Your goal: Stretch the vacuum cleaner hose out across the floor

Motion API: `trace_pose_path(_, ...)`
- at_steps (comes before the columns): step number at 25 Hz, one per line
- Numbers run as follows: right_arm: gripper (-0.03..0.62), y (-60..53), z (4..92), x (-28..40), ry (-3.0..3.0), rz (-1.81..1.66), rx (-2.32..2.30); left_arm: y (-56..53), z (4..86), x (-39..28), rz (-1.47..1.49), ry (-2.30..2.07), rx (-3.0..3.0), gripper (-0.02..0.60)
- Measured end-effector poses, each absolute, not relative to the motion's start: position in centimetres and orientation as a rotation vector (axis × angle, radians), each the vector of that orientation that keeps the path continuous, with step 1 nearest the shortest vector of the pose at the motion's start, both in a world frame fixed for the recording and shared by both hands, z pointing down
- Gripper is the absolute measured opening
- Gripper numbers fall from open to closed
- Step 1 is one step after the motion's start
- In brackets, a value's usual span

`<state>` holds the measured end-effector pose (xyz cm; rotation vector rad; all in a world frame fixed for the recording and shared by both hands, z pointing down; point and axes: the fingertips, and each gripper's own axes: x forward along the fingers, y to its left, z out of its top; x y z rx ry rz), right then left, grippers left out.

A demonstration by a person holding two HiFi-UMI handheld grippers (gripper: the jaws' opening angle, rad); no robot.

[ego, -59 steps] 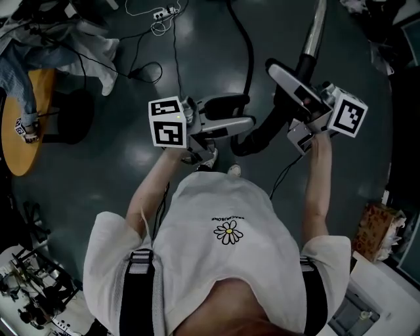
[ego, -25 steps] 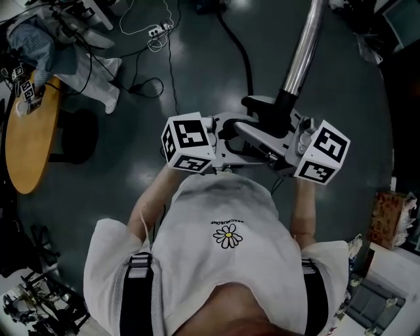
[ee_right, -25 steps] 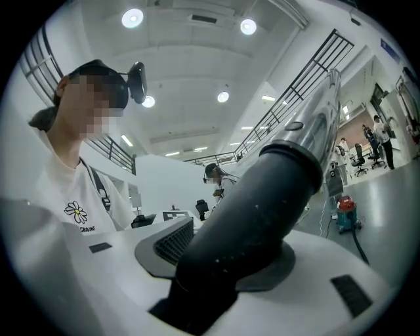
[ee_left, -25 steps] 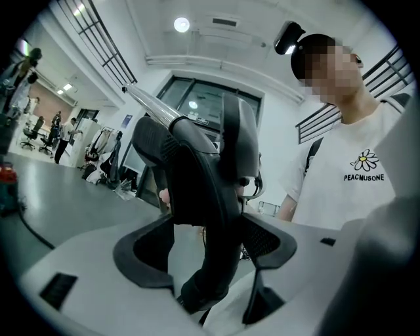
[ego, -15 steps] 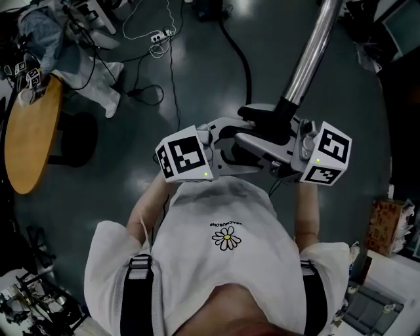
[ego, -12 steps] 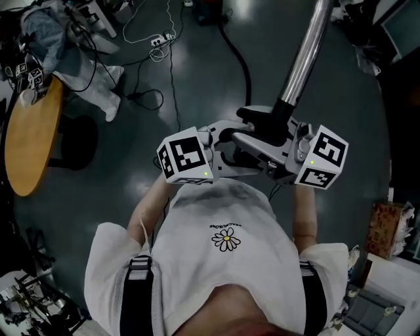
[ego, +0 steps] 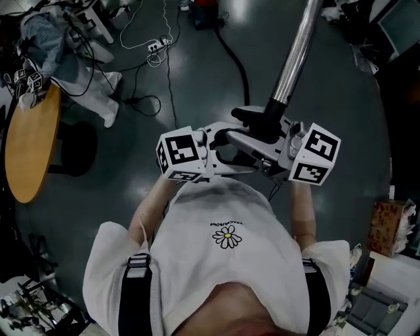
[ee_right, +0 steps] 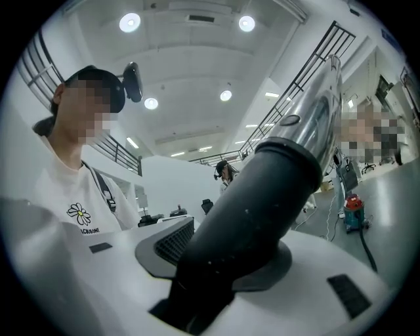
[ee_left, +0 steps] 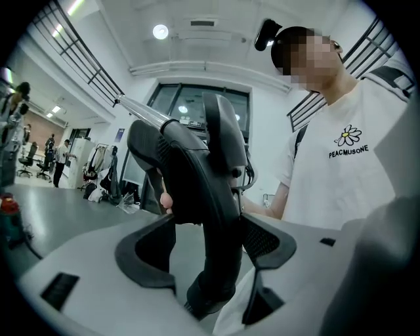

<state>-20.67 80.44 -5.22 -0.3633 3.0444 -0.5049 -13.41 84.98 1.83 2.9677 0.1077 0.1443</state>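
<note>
The left gripper [ee_left: 209, 249] is clenched on the vacuum's black handle [ee_left: 197, 190], which stands upright between its jaws. The dark pad [ee_left: 270, 241] at three o'clock lies against the grip. The opposite pad seems to touch it too, though the wide-angle view makes that contact hard to judge. The right gripper [ee_right: 226, 259] clamps the thick black cuff [ee_right: 262, 210] from both sides, just where it meets the shiny metal tube [ego: 293, 56].

In the head view both grippers are level in front of the person's white T-shirt [ego: 226, 262]. Their marker cubes sit at nine and three o'clock of the handle, and their jaws point inward toward each other. The tube leaves the cuff toward one o'clock and runs out of the top edge.

The vacuum cleaner hose [ego: 237, 59] lies on the dark floor [ego: 197, 85] at about twelve o'clock from the grippers. It is a black curve reaching up to the red canister [ego: 205, 14] at the top edge; its near end passes out of sight behind the handle.

A white power strip [ego: 157, 43] with looped cable lies at eleven o'clock. A round wooden table [ego: 29, 151] stands at nine o'clock, well apart. A cardboard box [ego: 387, 230] is at four o'clock.
</note>
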Motion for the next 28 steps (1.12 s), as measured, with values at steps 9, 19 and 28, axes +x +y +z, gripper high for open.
trace_pose_path(9, 0.189, 78.5, -3.6, -20.8, 3.079, -0.531, -0.381, 83.3, 3.2, -13.0, 0.234, 0.110, 2.954, 0.298)
trace_pose_path(19, 0.189, 77.2, -3.4, -21.1, 3.079, -0.542, -0.382, 82.1, 3.2, -13.3, 0.208, 0.116, 2.934, 0.299)
trace_pose_path(28, 0.189, 76.6, -3.1, -21.1, 3.087, -0.551, -0.394, 81.5, 3.4, -13.3, 0.205, 0.126, 2.922, 0.299)
